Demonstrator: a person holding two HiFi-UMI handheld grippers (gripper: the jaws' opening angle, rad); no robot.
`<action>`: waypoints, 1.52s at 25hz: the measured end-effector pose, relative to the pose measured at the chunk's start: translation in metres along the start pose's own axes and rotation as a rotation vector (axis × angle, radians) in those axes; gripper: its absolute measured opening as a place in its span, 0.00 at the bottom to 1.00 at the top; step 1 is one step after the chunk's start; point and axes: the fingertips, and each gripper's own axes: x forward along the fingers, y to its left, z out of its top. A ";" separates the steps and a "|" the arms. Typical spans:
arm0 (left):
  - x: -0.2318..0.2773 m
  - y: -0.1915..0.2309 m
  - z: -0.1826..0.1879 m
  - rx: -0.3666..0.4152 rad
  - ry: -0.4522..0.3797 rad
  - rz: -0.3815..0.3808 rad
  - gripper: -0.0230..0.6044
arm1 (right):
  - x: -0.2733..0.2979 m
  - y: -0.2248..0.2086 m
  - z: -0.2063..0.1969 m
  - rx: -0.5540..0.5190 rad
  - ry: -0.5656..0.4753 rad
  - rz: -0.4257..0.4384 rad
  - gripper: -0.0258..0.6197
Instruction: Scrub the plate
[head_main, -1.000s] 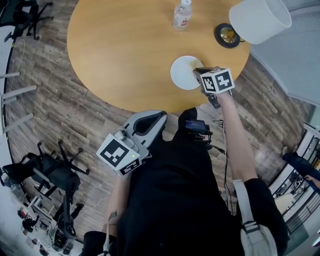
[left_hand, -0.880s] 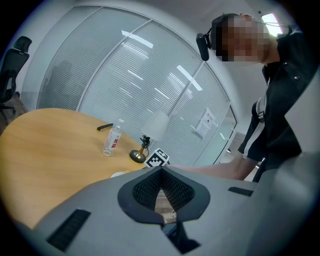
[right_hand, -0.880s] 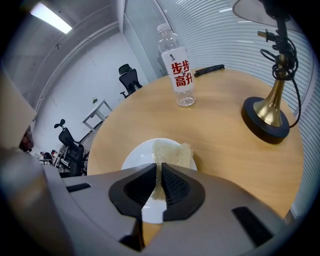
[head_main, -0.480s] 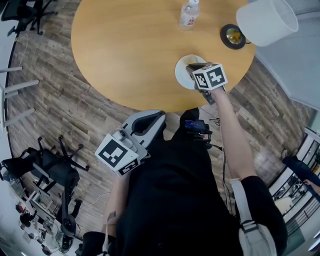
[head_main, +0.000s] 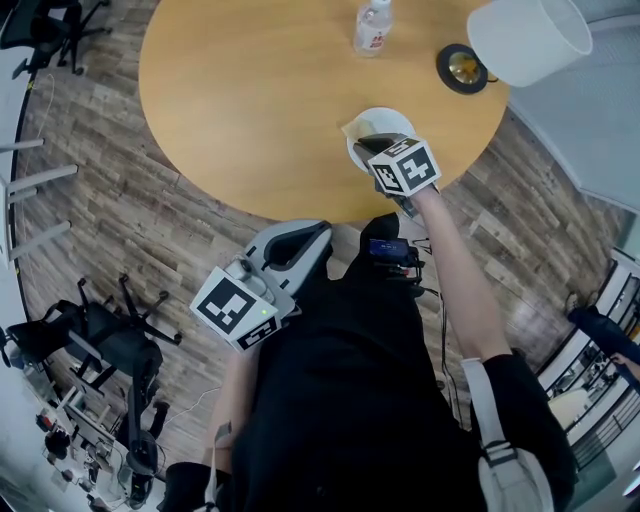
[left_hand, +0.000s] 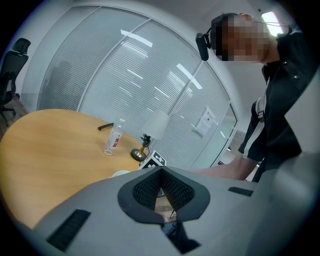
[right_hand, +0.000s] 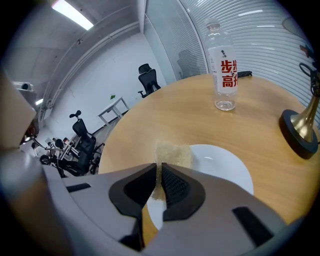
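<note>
A white plate (head_main: 387, 123) lies near the front right edge of the round wooden table (head_main: 250, 100). My right gripper (head_main: 370, 140) is over the plate's left part, shut on a thin beige scrub pad (head_main: 357, 127). In the right gripper view the scrub pad (right_hand: 172, 154) sticks out from between the jaws and rests on the left rim of the plate (right_hand: 217, 170). My left gripper (head_main: 300, 238) hangs off the table near my body, over the floor, with nothing in it. Its pads (left_hand: 177, 187) meet at the tips.
A clear water bottle (head_main: 371, 25) stands at the far side of the table, and a lamp with a white shade (head_main: 525, 38) and brass base (head_main: 460, 68) stands at the right. Office chairs (head_main: 100, 335) sit on the wood floor to the left.
My right gripper has slid leftward across the plate with the scrub pad, from its right side to its left rim. The left gripper has stayed put.
</note>
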 end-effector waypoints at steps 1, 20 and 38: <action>0.001 -0.001 0.000 0.002 0.000 -0.004 0.05 | 0.000 0.004 -0.003 -0.009 0.007 0.003 0.08; 0.030 -0.027 0.000 0.028 0.043 -0.099 0.06 | -0.035 -0.013 -0.052 0.097 0.007 -0.044 0.08; 0.021 -0.013 0.003 0.021 0.034 -0.031 0.06 | -0.041 -0.070 -0.025 -0.002 0.058 -0.155 0.08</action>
